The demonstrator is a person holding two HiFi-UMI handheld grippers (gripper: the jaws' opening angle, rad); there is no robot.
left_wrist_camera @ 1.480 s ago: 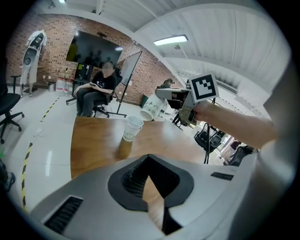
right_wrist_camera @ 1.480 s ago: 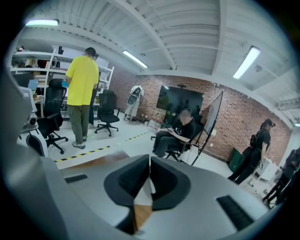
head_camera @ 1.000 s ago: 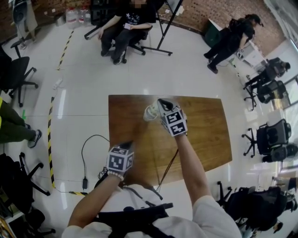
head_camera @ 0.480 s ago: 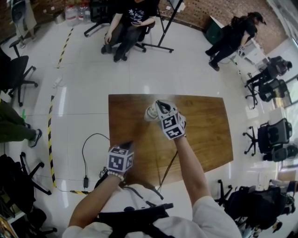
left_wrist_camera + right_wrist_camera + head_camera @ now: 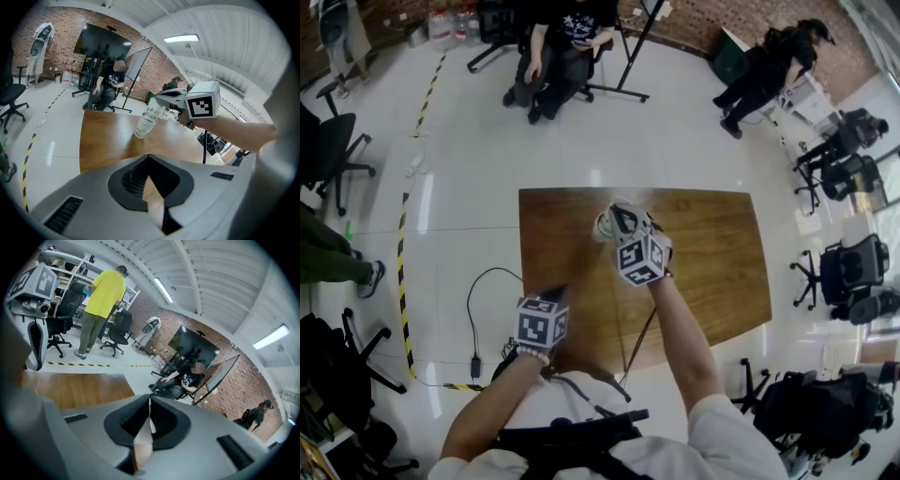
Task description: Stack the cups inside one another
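A short stack of clear plastic cups (image 5: 604, 226) hangs tilted over the far middle of the brown table (image 5: 712, 272). My right gripper (image 5: 620, 218) is shut on the top cup's rim. In the left gripper view the cups (image 5: 144, 123) lean with their base low by the tabletop, under the right gripper (image 5: 161, 97). A thin white sliver of cup wall (image 5: 151, 424) shows between the right gripper's (image 5: 150, 403) pads. My left gripper (image 5: 556, 292) hovers at the table's near left edge, well short of the cups. Its jaws (image 5: 149, 163) are shut on nothing.
A black cable (image 5: 476, 309) runs along the floor by the table's near left corner. A seated person (image 5: 553, 37) and office chairs (image 5: 848, 272) ring the table at a distance. A person in a yellow shirt (image 5: 105, 294) stands beyond the table's left side.
My right gripper has rolled at the wrist and sunk slightly nearer, still gripping the cups. The left gripper has kept still.
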